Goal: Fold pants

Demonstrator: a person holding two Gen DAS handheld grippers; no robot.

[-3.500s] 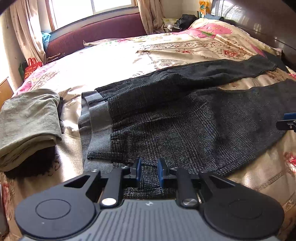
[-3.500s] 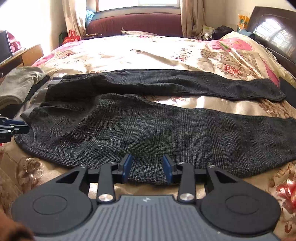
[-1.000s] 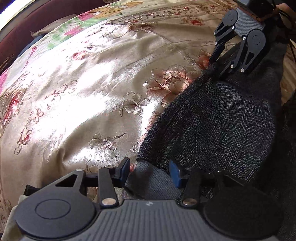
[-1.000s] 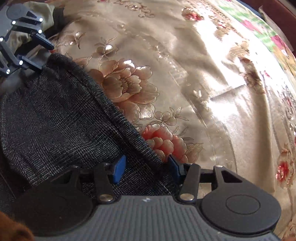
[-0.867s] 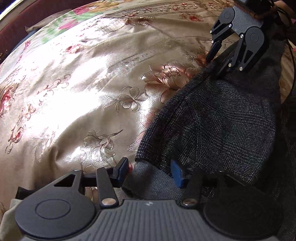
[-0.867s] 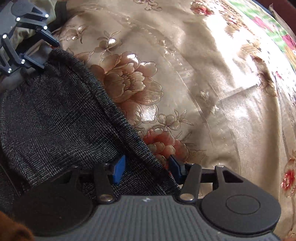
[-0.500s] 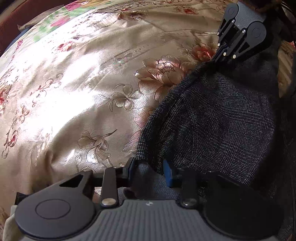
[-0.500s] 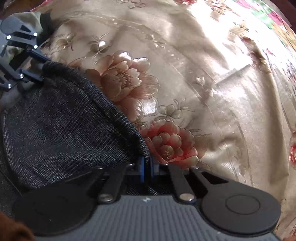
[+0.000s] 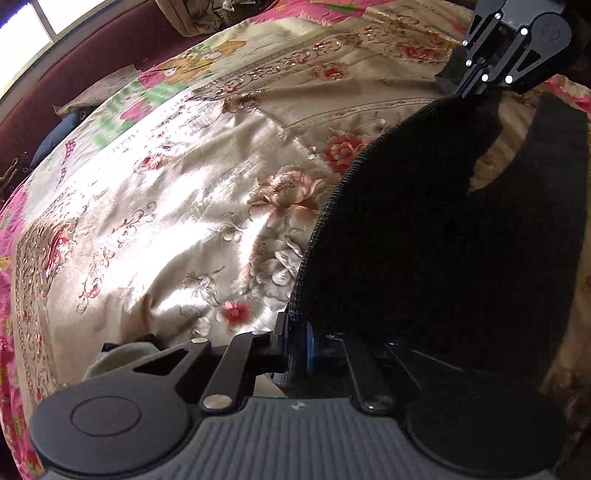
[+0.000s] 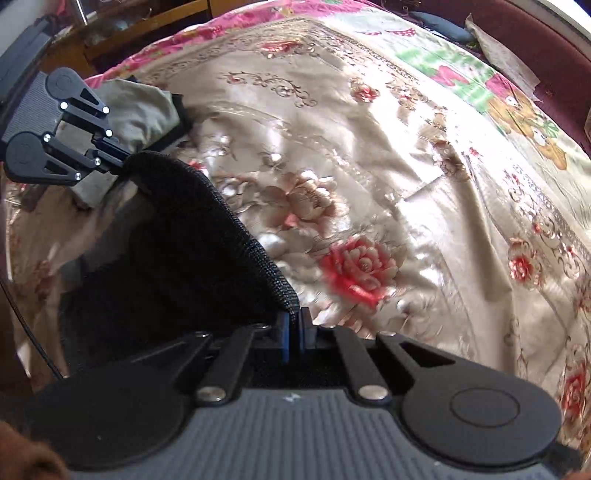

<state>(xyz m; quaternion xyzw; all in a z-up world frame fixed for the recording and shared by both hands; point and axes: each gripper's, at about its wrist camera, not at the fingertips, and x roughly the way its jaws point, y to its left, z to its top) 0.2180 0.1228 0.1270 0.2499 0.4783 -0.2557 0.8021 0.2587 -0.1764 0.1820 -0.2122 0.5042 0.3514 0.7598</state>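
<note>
The dark grey woven pants (image 9: 424, 236) hang lifted above the bed, held along one edge between both grippers. My left gripper (image 9: 295, 347) is shut on the pants' edge at the bottom of the left wrist view. My right gripper (image 10: 293, 334) is shut on the same edge (image 10: 207, 236) in the right wrist view. Each gripper shows in the other's view: the right one (image 9: 465, 90) at top right, the left one (image 10: 118, 162) at upper left. The fabric sags in a curve between them.
A gold floral bedspread (image 9: 177, 192) covers the bed below. A folded olive-green garment (image 10: 136, 110) lies behind the left gripper. A dark red sofa (image 9: 92, 48) stands under the window beyond the bed. A wooden cabinet (image 10: 122, 33) stands at the bed's far side.
Both grippers have closed on the pants' edge and lifted it off the bedspread. The fabric now hangs in the air between them, and more of the bed shows beneath.
</note>
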